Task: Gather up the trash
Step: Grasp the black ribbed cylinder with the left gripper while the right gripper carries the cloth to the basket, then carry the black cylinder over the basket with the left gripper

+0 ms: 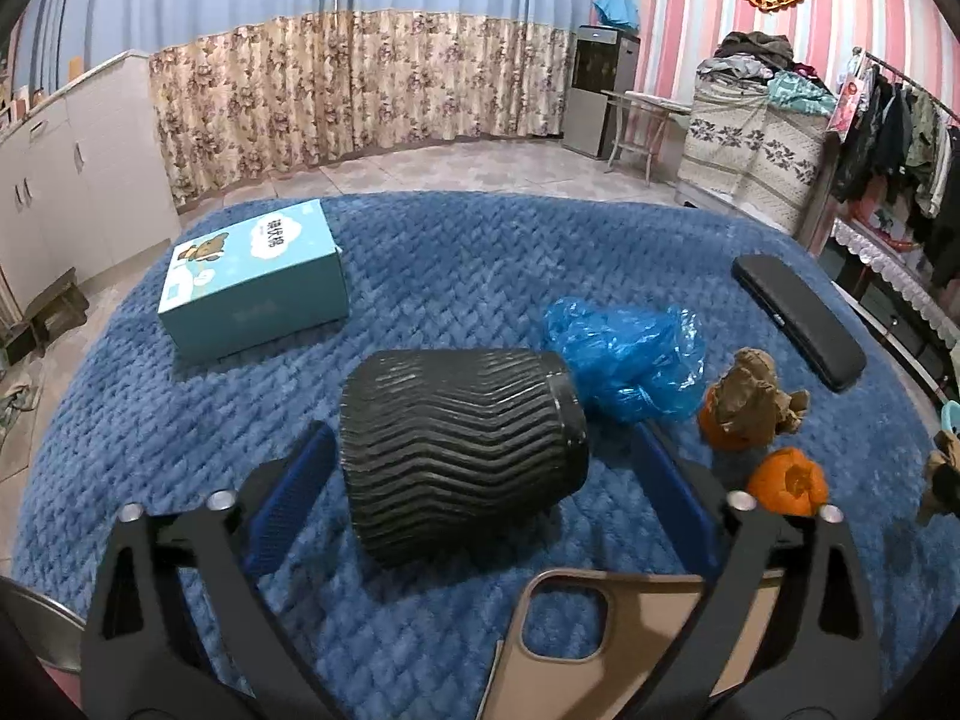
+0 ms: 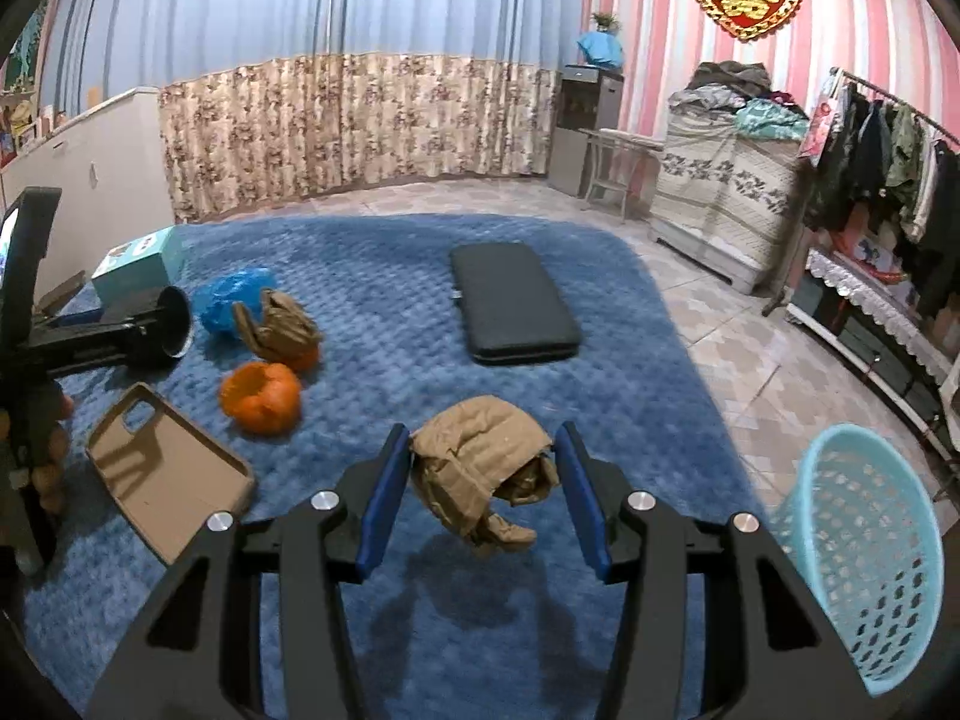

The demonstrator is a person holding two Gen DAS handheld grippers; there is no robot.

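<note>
Blue quilted fabric covers the work surface, in a room with pink striped walls and floral curtains. At its right edge stands a light-blue perforated plastic basket, the likely bin; no trash shows inside the part visible. The right gripper holds a crumpled brown paper wad between its blue pads, lifted clear above its shadow, so I judge this the first piece on its way. The left gripper stands wide around a black ribbed cylindrical cup lying on its side, pads apparently not touching. Left to collect: a blue plastic bag, orange peel pieces, another crumpled brown paper. A teal carton, a beige phone case and a black flat case seem not to be trash.
</note>
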